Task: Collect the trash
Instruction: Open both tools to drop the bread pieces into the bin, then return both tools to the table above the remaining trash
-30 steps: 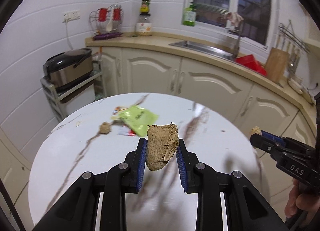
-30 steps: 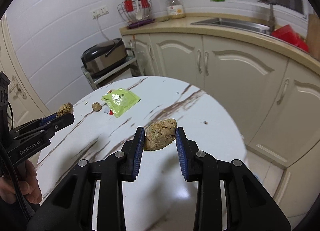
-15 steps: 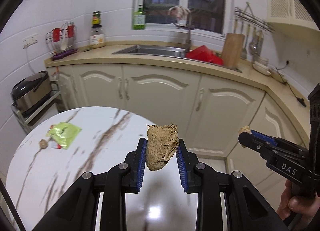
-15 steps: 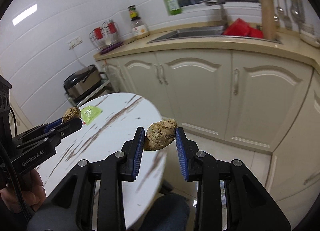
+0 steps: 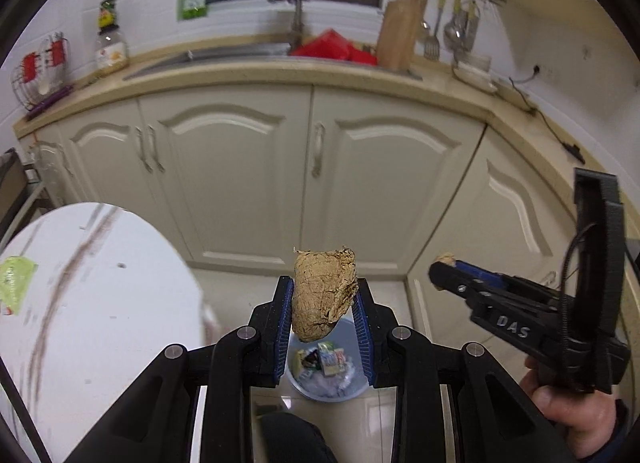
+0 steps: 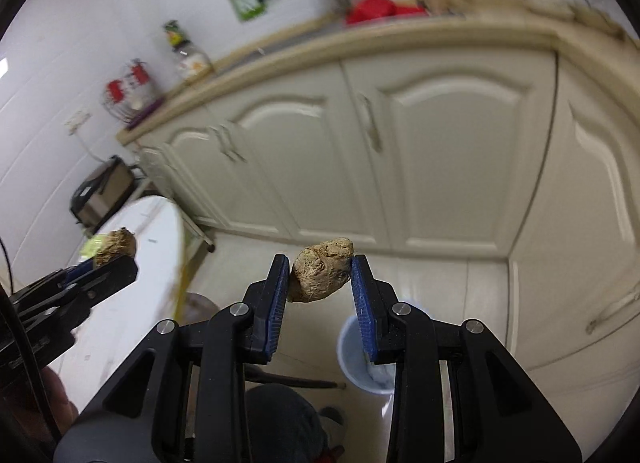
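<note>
Left gripper (image 5: pixel 323 305) and right gripper (image 6: pixel 320 281) both clamped, raised.

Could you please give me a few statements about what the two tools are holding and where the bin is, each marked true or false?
1. The left tool grips a brown paper wad. True.
2. The right tool is empty. False: it holds a tan crumpled lump.
3. A trash bin with wrappers inside sits on the floor below the left tool. True.
4. The green packet lies in the bin. False: it lies on the round table.
</note>
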Motion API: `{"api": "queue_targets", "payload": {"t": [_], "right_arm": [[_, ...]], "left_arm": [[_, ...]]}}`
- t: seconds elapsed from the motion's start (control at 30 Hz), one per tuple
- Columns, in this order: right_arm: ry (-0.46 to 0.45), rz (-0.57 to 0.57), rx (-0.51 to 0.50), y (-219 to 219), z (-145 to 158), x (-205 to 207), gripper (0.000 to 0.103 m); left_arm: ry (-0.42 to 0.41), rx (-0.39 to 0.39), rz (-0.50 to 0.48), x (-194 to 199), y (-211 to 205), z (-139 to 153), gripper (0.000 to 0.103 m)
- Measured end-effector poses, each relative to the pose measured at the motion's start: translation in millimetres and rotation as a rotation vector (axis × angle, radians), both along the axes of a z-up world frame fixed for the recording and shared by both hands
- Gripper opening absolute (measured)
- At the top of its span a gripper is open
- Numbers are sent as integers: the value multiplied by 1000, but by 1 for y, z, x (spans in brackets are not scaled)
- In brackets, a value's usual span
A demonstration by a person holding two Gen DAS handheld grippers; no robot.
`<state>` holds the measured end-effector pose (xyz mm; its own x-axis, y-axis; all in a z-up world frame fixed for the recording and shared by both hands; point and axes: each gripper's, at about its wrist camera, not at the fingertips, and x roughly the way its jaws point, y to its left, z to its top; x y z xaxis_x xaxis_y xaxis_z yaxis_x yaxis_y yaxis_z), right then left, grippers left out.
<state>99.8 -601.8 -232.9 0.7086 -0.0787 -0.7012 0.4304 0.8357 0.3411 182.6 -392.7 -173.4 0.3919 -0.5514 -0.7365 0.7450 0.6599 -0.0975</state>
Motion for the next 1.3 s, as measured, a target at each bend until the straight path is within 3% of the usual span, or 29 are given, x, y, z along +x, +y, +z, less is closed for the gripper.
{"api": "queue_targets", "payload": {"t": [0.3, 0.43, 0.5, 0.57, 0.6, 0.67, 0.73, 0.87, 1.07, 1.3], "right_arm": [[155, -38, 194, -52, -111, 19, 30], [202, -57, 260, -66, -149, 29, 30], [216, -64, 288, -69, -163, 32, 30], [226, -73, 306, -72, -173, 35, 32], [231, -75, 314, -74, -178, 37, 32], [235, -79, 327, -77, -184, 38, 41], [234, -91, 344, -80, -190, 37, 79], [217, -146, 361, -87, -193, 30, 103], [245, -201, 332, -89, -181, 20, 103], [200, -216, 286, -77, -137, 9, 103]], "left_arm": [[185, 172, -64, 54, -95, -74, 26], [208, 248, -74, 75, -129, -98, 28], [201, 266, -75, 83, -137, -107, 34], [195, 271, -59, 91, -147, -109, 60], [185, 273, -46, 95, -152, -110, 66], [171, 278, -24, 100, -157, -111, 80], [169, 283, -4, 107, -160, -112, 83], [141, 276, 16, 109, -160, -107, 91], [83, 239, 23, 66, -132, -83, 96], [15, 202, 74, 37, -89, -44, 98]]}}
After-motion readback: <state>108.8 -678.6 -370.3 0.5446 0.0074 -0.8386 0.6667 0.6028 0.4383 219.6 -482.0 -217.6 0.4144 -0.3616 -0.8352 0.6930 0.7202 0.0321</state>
